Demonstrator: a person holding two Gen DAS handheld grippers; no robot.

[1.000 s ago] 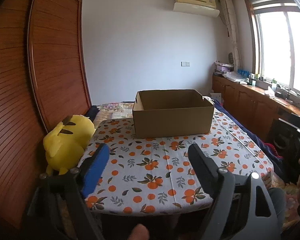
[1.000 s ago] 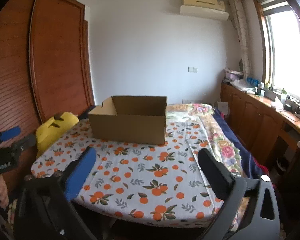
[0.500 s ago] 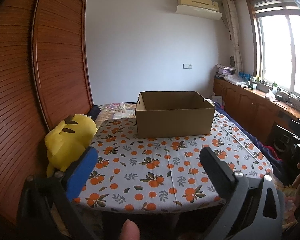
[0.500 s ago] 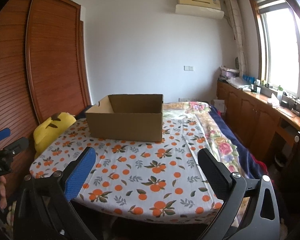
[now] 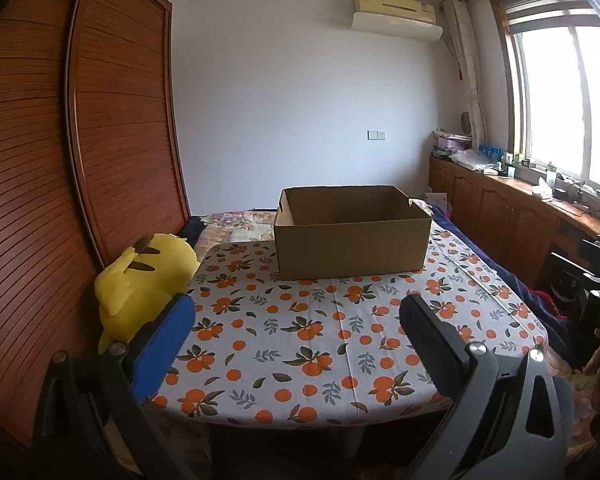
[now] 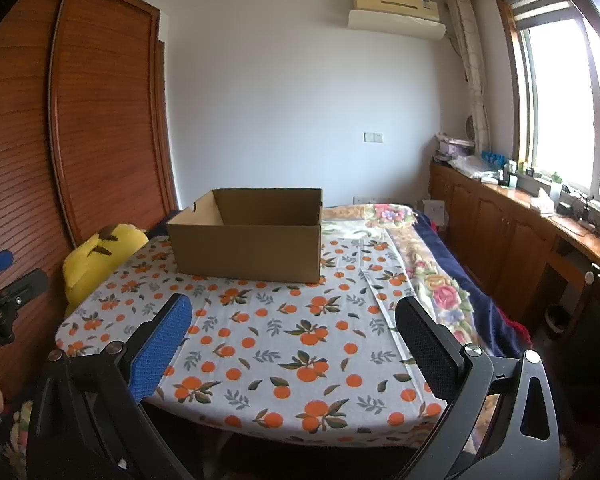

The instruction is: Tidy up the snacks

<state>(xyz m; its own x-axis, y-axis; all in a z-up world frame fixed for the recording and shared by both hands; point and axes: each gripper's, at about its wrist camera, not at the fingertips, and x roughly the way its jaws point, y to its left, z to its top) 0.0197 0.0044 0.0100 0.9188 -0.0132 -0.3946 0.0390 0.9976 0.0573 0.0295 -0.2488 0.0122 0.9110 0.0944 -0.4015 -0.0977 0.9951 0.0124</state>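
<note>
One cardboard box (image 5: 352,246) on table (image 5: 300,344)

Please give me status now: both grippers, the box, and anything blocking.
Left gripper jaws just opened wide, nothing between. Right gripper open, nothing between. Cardboard box open-topped on the table; no snacks visible. Yellow plush beside table's left edge, not blocking.

right gripper (image 6: 292,320) hovering with jaws spread, nothing between | cardboard box (image 6: 248,250) sitting open on orange-print tablecloth (image 6: 300,344) | yellow plush (image 6: 96,260) lying just beside table's left edge
</note>
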